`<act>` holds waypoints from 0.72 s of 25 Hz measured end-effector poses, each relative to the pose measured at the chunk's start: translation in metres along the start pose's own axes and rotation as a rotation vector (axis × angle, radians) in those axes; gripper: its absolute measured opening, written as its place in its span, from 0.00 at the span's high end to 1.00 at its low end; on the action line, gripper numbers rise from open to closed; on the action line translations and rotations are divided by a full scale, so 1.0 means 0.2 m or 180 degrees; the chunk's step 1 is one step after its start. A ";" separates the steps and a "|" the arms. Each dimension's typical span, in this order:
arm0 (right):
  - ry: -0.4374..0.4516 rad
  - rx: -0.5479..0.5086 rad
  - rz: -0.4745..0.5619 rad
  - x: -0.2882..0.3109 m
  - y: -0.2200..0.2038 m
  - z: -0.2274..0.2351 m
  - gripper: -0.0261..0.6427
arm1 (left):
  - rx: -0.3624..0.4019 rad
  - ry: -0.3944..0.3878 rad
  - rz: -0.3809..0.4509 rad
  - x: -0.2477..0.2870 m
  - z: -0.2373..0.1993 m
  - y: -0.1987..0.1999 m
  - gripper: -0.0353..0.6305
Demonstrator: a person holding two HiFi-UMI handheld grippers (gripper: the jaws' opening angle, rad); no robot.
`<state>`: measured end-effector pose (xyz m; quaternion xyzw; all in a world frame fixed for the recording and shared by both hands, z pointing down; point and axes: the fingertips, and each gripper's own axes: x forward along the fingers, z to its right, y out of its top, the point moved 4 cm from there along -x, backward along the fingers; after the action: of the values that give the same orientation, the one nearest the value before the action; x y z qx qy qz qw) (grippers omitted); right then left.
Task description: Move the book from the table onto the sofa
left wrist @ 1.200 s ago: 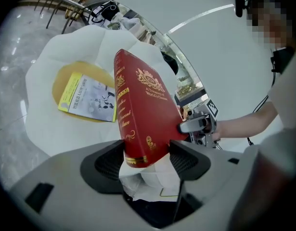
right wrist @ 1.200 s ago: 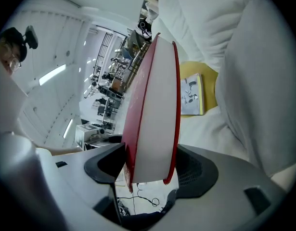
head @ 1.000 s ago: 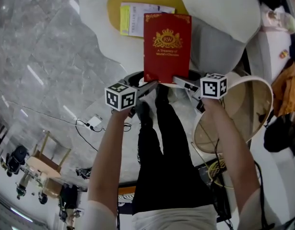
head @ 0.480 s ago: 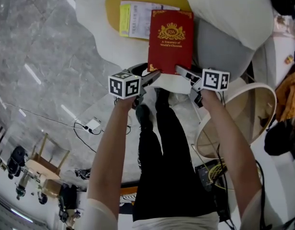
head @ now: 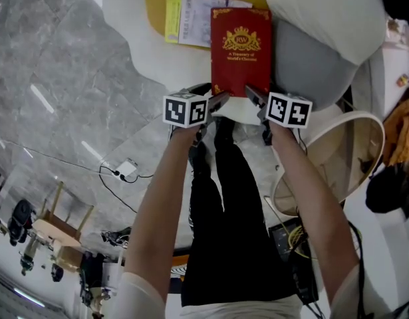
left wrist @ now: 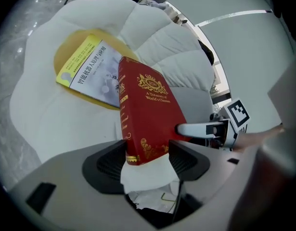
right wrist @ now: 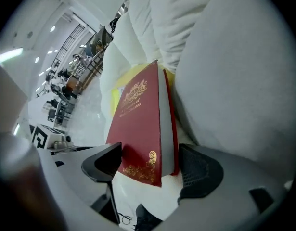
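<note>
The red book (head: 241, 48) lies in the upper centre of the head view, on the white sofa (head: 128, 42). Its far left corner overlaps a yellow-and-white booklet (head: 187, 20) that sits on a yellow cushion (head: 156, 5), and a grey cushion (head: 304, 65) is just to its right. Both tools meet the book at its near short edge, at the lower centre of each gripper view. The left tool (left wrist: 148, 155) is clamped on the near corner by the spine, with a pad against each cover. The right tool (right wrist: 150, 165) straddles the other near corner; its jaws have just been opening and stand wide, no longer pressing on the book between them. Whether the near end rests fully on the seat I cannot tell. A round wooden worktop (head: 354, 145) shows at the right.
</note>
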<state>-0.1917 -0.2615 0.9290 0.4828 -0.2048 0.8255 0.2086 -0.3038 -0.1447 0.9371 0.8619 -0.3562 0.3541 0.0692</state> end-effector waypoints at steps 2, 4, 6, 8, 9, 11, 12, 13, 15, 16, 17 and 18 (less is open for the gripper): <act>-0.0078 0.0048 0.0073 -0.01 0.00 0.00 0.42 | 0.0061 -0.0019 -0.0031 0.01 0.03 0.00 0.53; -0.0055 0.0053 0.0135 -0.04 0.00 -0.02 0.42 | 0.0120 -0.0012 -0.0028 0.00 0.05 0.00 0.53; -0.0068 -0.0021 0.0208 -0.10 0.00 -0.03 0.42 | 0.0151 0.0007 0.0000 -0.04 0.08 -0.01 0.53; -0.0076 -0.0108 0.0284 -0.18 0.00 -0.05 0.42 | 0.0192 0.0050 0.0042 -0.11 0.11 -0.01 0.53; -0.0048 -0.0137 0.0327 -0.22 0.01 -0.07 0.42 | 0.0227 0.0070 0.0075 -0.16 0.13 -0.01 0.54; 0.0053 -0.0190 0.0415 -0.30 0.00 -0.14 0.42 | 0.0325 0.0065 0.0176 -0.26 0.18 0.01 0.62; 0.0107 -0.0231 0.0458 -0.34 0.00 -0.17 0.45 | 0.0377 0.0045 0.0238 -0.32 0.22 0.01 0.65; 0.0153 -0.0282 0.0502 -0.39 0.00 -0.21 0.50 | 0.0420 0.0022 0.0303 -0.37 0.27 0.02 0.68; 0.0238 -0.0367 0.0597 -0.49 -0.01 -0.28 0.61 | 0.0466 -0.0028 0.0440 -0.48 0.35 0.03 0.71; 0.0292 -0.0383 0.0645 -0.54 -0.02 -0.33 0.64 | 0.0473 -0.0055 0.0510 -0.53 0.39 0.04 0.72; 0.0354 -0.0378 0.0700 -0.59 -0.02 -0.37 0.67 | 0.0479 -0.0076 0.0576 -0.59 0.44 0.03 0.74; 0.0412 -0.0364 0.0759 -0.65 -0.03 -0.42 0.71 | 0.0493 -0.0090 0.0632 -0.65 0.48 0.02 0.75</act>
<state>-0.1901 -0.2310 0.7767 0.3881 -0.2935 0.8609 0.1490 -0.3178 -0.1100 0.7800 0.8301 -0.4123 0.3735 -0.0381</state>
